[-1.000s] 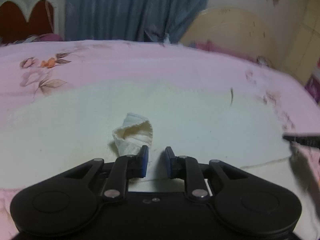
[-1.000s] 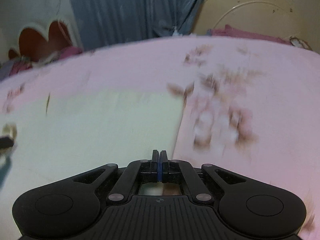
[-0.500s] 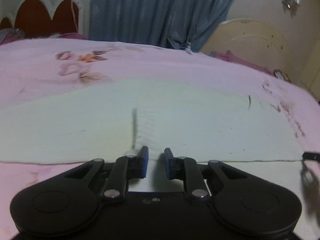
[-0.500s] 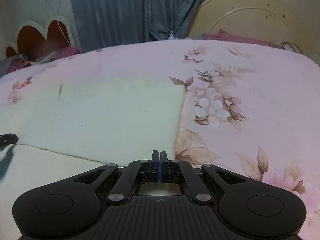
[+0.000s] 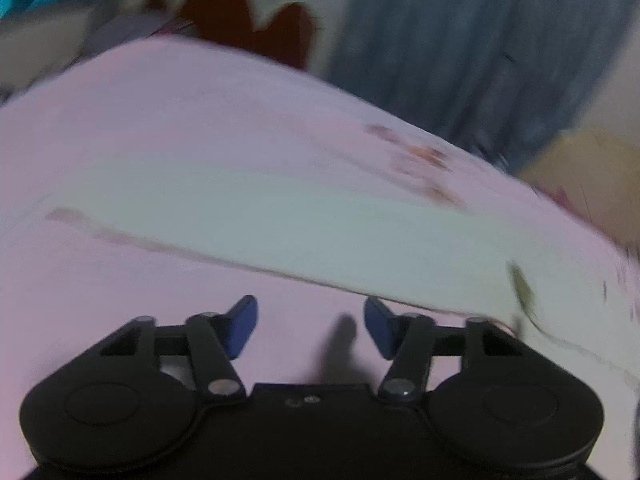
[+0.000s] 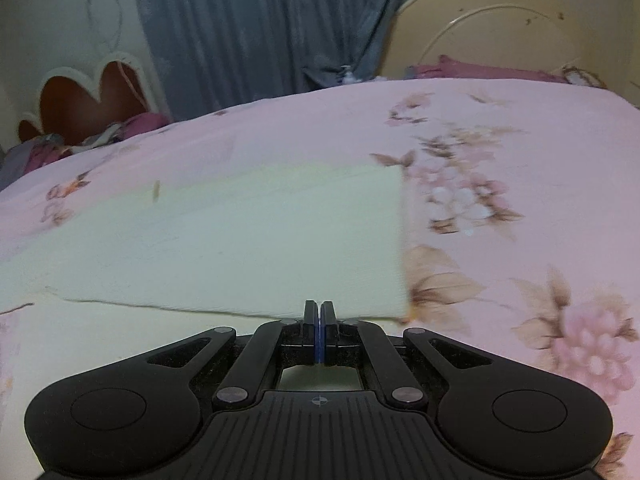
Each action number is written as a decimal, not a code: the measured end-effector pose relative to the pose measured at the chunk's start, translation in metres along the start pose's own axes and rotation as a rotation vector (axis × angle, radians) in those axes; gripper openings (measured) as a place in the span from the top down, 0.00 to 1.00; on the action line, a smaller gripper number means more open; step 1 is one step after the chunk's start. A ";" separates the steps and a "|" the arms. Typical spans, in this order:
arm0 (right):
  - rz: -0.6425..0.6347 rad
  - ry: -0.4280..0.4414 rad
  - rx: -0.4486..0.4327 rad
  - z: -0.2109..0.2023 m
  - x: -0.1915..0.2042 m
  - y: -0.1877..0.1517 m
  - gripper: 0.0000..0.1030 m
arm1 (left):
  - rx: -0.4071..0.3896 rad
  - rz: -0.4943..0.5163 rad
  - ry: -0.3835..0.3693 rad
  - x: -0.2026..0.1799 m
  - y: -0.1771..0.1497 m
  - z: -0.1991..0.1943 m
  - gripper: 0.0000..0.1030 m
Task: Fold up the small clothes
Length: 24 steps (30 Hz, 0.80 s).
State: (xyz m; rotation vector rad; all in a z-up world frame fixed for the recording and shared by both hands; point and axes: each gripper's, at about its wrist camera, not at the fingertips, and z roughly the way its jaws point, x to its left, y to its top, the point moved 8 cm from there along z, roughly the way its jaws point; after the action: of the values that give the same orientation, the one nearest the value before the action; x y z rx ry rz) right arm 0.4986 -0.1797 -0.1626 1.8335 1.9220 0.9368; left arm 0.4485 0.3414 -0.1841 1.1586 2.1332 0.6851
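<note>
The pale cream cloth (image 6: 248,240) lies spread flat on the pink flowered bedsheet (image 6: 520,160), already laid in one fold, with its straight folded edge running across just in front of the right gripper (image 6: 319,320). That gripper has its jaws pressed fully together. Whether a thin bit of the cloth's edge is caught between them I cannot tell, because the tips sit right at the edge and hide it.

The left gripper (image 5: 310,322) is over the bare pink sheet, near the left end of the cloth (image 5: 280,216). Its jaws have just been opening and now stand apart, with nothing between them. The picture from this side is strongly blurred, so fine detail of the edge is lost.

The step in hand seems to be taking the cloth again for the next fold. To do it well, I think the left gripper should come low to the near corner, slide one finger under both layers and close firmly, so the layers do not slip apart. Both corners should then travel together, keeping the edge straight and tight.
</note>
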 end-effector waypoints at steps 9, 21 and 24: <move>-0.069 -0.004 -0.093 -0.005 0.045 0.012 0.22 | -0.102 -0.421 -0.022 0.109 0.032 0.001 0.58; -0.028 -0.006 -0.071 -0.004 0.051 0.018 0.42 | -0.177 -0.544 -0.025 0.129 0.062 0.023 0.97; -0.012 -0.008 -0.081 -0.008 0.043 0.020 0.42 | -0.211 -0.458 -0.094 0.087 0.081 0.017 0.97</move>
State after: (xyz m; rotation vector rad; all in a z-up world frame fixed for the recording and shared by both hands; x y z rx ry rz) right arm 0.5029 -0.1410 -0.1350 1.7757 1.8598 0.9876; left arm 0.4680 0.4584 -0.1635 0.5494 2.0831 0.6094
